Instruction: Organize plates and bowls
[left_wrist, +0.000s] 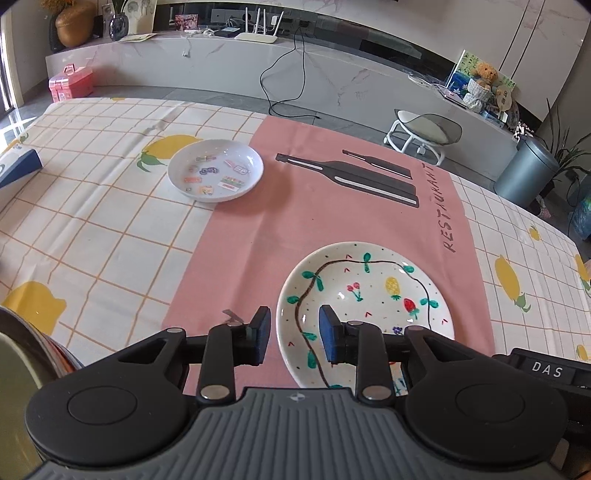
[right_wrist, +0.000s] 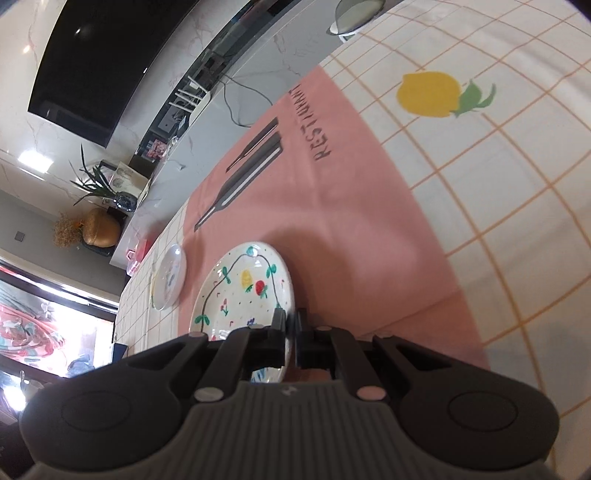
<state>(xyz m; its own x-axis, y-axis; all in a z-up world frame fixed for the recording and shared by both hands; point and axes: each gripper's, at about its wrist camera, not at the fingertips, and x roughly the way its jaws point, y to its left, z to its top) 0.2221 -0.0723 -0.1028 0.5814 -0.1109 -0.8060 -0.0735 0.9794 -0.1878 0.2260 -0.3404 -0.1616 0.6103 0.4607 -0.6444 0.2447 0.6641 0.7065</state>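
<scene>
A white plate painted with fruit and a vine (left_wrist: 369, 295) lies on the pink placemat (left_wrist: 295, 229). My left gripper (left_wrist: 294, 336) is open, its fingers astride the plate's near left rim, just above it. In the right wrist view my right gripper (right_wrist: 291, 334) is shut on the rim of the same painted plate (right_wrist: 243, 291), with the camera rolled sideways. A white bowl with stickers inside (left_wrist: 215, 170) sits further back on the left; it also shows in the right wrist view (right_wrist: 170, 277).
The table has a lemon-print checked cloth (left_wrist: 92, 221). A dark round object (left_wrist: 22, 350) is at the left edge near my left gripper. A blue and white box (left_wrist: 18, 166) lies at the far left. The other gripper's body (left_wrist: 546, 369) shows at the right.
</scene>
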